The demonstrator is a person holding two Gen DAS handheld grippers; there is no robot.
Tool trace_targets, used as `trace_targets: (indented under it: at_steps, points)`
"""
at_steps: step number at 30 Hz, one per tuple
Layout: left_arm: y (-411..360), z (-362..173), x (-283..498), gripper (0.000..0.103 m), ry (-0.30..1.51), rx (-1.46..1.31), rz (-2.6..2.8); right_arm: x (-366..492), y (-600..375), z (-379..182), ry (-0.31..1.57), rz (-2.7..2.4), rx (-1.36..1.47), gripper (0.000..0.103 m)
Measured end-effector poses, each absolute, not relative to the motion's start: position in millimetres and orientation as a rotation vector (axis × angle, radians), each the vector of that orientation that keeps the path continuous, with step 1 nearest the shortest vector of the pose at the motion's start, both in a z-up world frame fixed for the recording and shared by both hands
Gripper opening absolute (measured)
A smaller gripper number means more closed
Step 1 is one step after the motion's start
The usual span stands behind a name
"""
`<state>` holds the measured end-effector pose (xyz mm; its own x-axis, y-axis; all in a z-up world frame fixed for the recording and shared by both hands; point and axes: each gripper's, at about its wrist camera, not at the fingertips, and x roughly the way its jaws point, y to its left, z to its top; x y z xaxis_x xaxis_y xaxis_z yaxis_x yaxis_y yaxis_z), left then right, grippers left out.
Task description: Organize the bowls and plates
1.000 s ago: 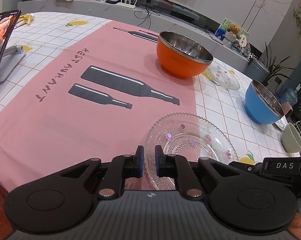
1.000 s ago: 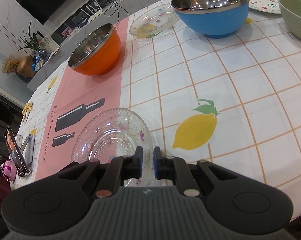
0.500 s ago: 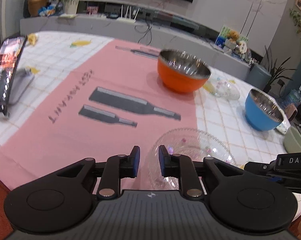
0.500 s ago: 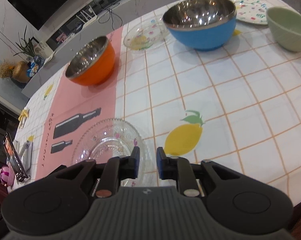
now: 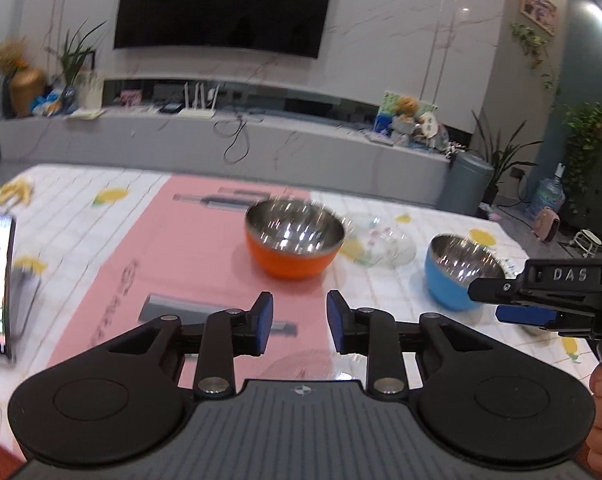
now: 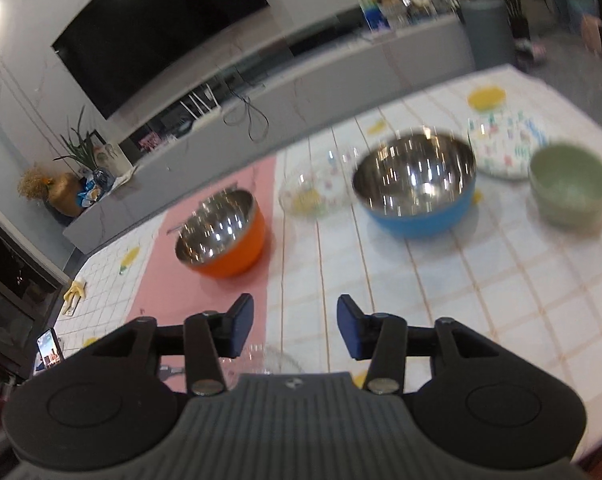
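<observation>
"DAS" in pale capitals on black body of right gripper (image 5: 541, 308), left wrist view. Lettering on pink cloth (image 5: 197, 256) blurred, unreadable.

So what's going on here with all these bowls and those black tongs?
A person is tidying plates and bowls on a table, with tongs in each hand. Both the left tongs and the right tongs have just been opening and hold nothing. A clear glass plate lies on the table just below them. Further off sit an orange bowl, a blue bowl, a green bowl, another glass plate and a patterned plate.
</observation>
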<state>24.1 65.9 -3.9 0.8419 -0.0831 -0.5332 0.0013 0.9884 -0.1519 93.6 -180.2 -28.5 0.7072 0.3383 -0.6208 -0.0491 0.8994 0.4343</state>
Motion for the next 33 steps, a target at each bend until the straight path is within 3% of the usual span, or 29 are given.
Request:
trace_targets:
  at_steps: [11,17,33]
  points:
    - [68.1,19.9,61.9,0.047,0.507,-0.171,-0.082,111.4,-171.3,-14.4,0.670,0.220,0.311,0.055]
    - [66.8,12.1,87.4,0.047,0.550,-0.205,-0.143,127.6,-166.4,-25.1,0.690,0.233,0.306,0.054]
    - [14.1,15.7,215.6,0.047,0.732,0.075,-0.339,252.6,-190.9,-23.5,0.844,0.255,0.285,0.049]
